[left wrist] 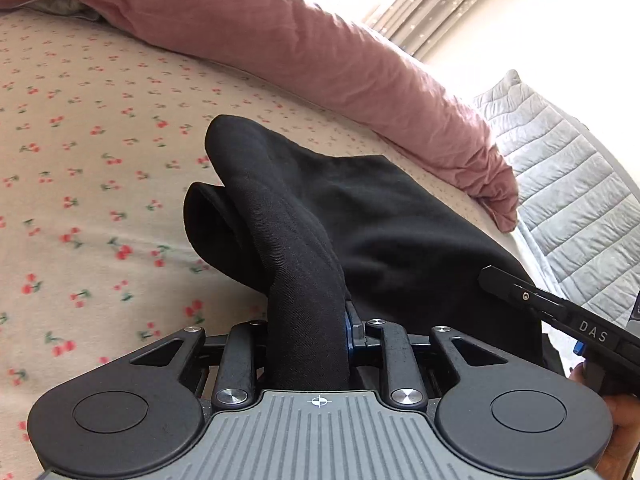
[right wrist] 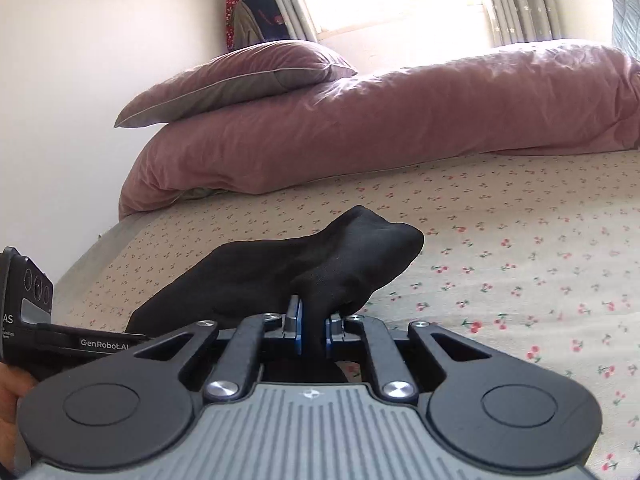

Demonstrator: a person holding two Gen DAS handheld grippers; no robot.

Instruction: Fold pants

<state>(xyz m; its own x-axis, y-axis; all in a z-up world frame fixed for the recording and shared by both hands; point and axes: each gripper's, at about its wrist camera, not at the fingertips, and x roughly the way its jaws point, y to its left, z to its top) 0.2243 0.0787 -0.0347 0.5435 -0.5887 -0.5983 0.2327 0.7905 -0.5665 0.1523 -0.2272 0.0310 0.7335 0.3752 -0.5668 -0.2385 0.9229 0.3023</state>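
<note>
From the left wrist view, the left tongs (left wrist: 308, 320) angle downward over the bed (left wrist: 80, 140) and are clamped on a thick fold of the black pants (left wrist: 360, 216); the cloth rises between the jaws as a raised ridge, and only a sliver of blue pad shows on the ridge's right side. Beyond the ridge the pants spread flat on the cherry-print sheet, with a rounded fold of fabric bulging to the ridge's left. The rolled pink duvet (left wrist: 320, 52) lies behind the pants along the far side of the bed, and a grey quilted cover (left wrist: 568, 168) hangs past the duvet's right end. To the right of the pants, the body of the right tongs (left wrist: 560, 312) reaches in diagonally, its tip over the black cloth, with a bit of the person's hand (left wrist: 620, 432) just beneath it. From the right wrist view, the right tongs (right wrist: 314, 332) also tip down toward the bed (right wrist: 520, 240), their blue pads pinched together on a bunch of the pants (right wrist: 304, 264), which is lifted into a hump above the sheet and trails off toward the left. Left of the pants sits the housing of the left tongs (right wrist: 72, 340), held by a hand (right wrist: 12, 400) at the frame's edge; how far the cloth there is lifted seems unclear from this angle. Behind the pants the duvet (right wrist: 360, 128) stretches across, a pillow (right wrist: 240, 76) resting on its left end.
</note>
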